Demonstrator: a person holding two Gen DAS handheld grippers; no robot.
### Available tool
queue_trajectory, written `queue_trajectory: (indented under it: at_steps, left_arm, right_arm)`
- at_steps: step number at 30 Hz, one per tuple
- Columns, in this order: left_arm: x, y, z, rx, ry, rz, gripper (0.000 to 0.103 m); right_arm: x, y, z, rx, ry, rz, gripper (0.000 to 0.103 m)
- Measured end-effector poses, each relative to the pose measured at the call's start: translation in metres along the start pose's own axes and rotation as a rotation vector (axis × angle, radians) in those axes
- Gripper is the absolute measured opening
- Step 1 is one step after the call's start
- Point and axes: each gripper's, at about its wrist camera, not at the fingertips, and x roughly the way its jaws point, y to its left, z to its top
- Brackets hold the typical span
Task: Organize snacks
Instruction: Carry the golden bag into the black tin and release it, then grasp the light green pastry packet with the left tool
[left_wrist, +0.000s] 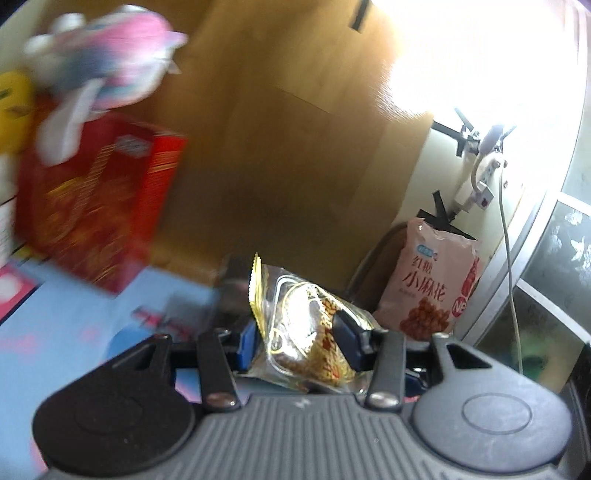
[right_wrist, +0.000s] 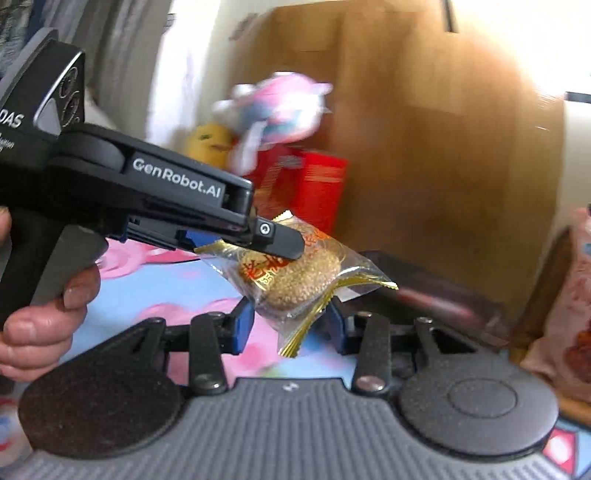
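1. fingers of our left gripper are clamped on the wrapped sesame cake; in the right wrist view its black finger tip presses on top of the clear packet, which hangs in the air above the blue and pink desk.
2. fingers of our right gripper stand apart, one blue pad on each side of the packet's lower gold-edged end. we cannot tell whether either pad touches the wrapper; we judge that they do not grip it.
3. the relation that matters: the packet lies straight ahead of the right fingers and low between them, with its long axis slanting from upper left to lower right in the right wrist view. its crimped gold tail points away to the right.
4. the left gripper already holds it, so it is the nearer one. the right would need only to close, if a handover is meant; that is our guess.
5. further off, blurred, a red box stands on the desk with a pink plush toy on it, and a pink snack bag leans at the right by a wooden board.
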Motion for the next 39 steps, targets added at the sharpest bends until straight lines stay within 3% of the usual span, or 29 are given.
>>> queue_trajectory:
  at_steps: [4, 9, 16, 23, 26, 29, 35, 39]
  left_arm:
    - [0.062, -0.005, 0.016, -0.003, 0.057, -0.004, 0.043]
    - [0.107, -0.008, 0.010, 0.029, 0.106, 0.077, 0.045]
    - [0.062, -0.005, -0.006, 0.052, 0.076, -0.008, 0.054]
    - [0.040, 0.000, -0.048, 0.018, 0.215, -0.053, 0.055]
    - [0.044, -0.001, -0.062, 0.016, 0.259, -0.003, 0.052]
    - [0.049, 0.007, -0.073, -0.038, 0.329, -0.004, 0.044]
    - [0.011, 0.001, -0.085, -0.004, 0.259, -0.009, 0.042]
    - [-0.016, -0.004, -0.098, 0.004, 0.265, -0.040, 0.042]
  right_arm:
    - [0.027, -0.055, 0.013, 0.088, 0.082, -0.017, 0.045]
    - [0.054, -0.090, 0.007, 0.167, 0.176, -0.059, 0.049]
    - [-0.001, -0.138, -0.017, 0.349, 0.106, -0.109, 0.049]
    - [-0.024, -0.176, -0.089, 0.680, 0.242, -0.126, 0.048]
    - [-0.014, -0.176, -0.105, 0.803, 0.257, -0.050, 0.046]
    - [-0.005, -0.162, -0.106, 0.819, 0.250, 0.018, 0.043]
    - [-0.010, -0.111, -0.091, 0.700, 0.253, 0.074, 0.039]
    - [-0.016, -0.092, -0.091, 0.705, 0.251, 0.138, 0.039]
